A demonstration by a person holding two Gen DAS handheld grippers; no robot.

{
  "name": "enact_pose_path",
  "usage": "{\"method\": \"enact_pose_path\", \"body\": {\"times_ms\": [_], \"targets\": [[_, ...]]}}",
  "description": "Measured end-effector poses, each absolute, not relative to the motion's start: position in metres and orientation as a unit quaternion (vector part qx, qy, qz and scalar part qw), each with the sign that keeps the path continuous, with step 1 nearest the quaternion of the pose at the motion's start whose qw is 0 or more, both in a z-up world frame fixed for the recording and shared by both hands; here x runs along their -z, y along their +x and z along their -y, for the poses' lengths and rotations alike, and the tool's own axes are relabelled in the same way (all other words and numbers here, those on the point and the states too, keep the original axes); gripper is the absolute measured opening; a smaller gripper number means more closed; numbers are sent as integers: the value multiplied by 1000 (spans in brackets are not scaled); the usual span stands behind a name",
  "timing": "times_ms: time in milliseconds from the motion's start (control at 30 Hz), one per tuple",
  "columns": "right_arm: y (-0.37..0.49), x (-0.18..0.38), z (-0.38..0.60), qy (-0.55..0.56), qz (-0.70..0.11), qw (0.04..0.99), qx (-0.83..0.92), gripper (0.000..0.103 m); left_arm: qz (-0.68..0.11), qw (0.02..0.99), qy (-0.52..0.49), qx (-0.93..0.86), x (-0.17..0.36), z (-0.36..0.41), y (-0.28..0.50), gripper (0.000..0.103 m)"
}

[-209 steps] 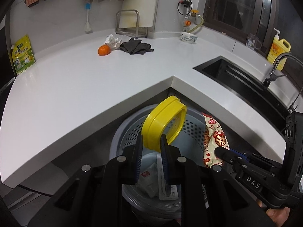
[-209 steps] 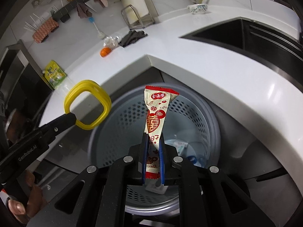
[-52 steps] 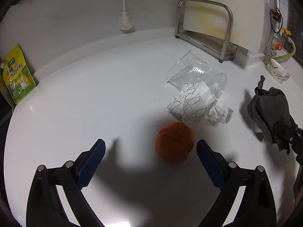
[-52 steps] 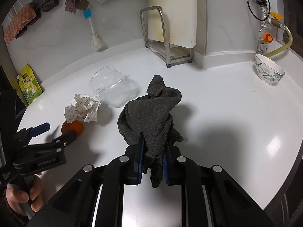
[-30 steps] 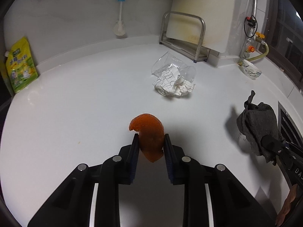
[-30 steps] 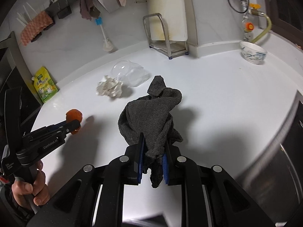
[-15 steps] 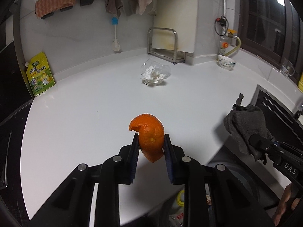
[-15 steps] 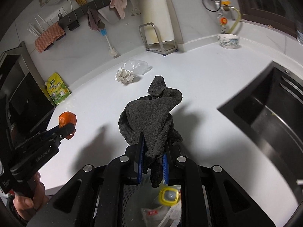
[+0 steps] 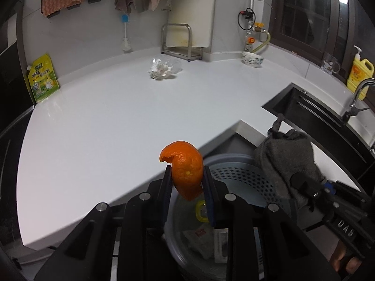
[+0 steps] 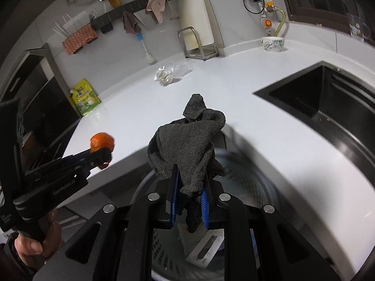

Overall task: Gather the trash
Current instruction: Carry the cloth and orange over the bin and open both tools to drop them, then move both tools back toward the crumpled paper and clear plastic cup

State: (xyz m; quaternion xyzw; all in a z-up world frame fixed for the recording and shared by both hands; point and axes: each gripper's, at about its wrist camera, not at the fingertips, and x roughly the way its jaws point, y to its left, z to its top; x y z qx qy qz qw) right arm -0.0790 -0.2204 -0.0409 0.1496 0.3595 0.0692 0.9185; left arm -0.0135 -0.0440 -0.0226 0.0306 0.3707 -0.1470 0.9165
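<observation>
Left gripper [image 9: 187,182] jaws pinching an orange peel [image 9: 185,172], long axis upright, curled tip leftward, above the bin [image 9: 236,175] rim; right gripper [image 10: 189,205] jaws clamped on a dark rag [image 10: 187,145], bunched upright, peak pointing toward the bench [image 10: 211,98], over the bin.

Indoor light fell dim and cool, the white countertop [image 9: 112,126] glowing softly with faint glare. Fisheye bending curved both views, corners went black, and the orange peel [image 10: 102,141] blurred in the right view.
</observation>
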Motion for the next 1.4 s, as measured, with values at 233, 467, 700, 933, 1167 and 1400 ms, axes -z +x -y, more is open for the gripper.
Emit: {"method": "enact_pose_path", "body": {"times_ms": [233,467,700,933,1167,1400], "targets": [[-100,66,228,155,-391,905,-53,16,-376,910,60,164,41,65,-33,25],[-105,87,232,162,-421,891,-42,16,-400,898,69,170,61,71,-35,27],[-104,105,235,175,-444,878,-40,18,-420,889,73,169,75,75,-32,31],[-104,104,238,180,-432,883,-35,51,-421,890,82,154,78,75,-31,66],[-105,102,243,178,-428,886,-23,56,-412,897,87,136,76,71,-30,77],[-106,101,243,178,-425,887,-24,56,-416,897,83,129,77,67,-27,78]]}}
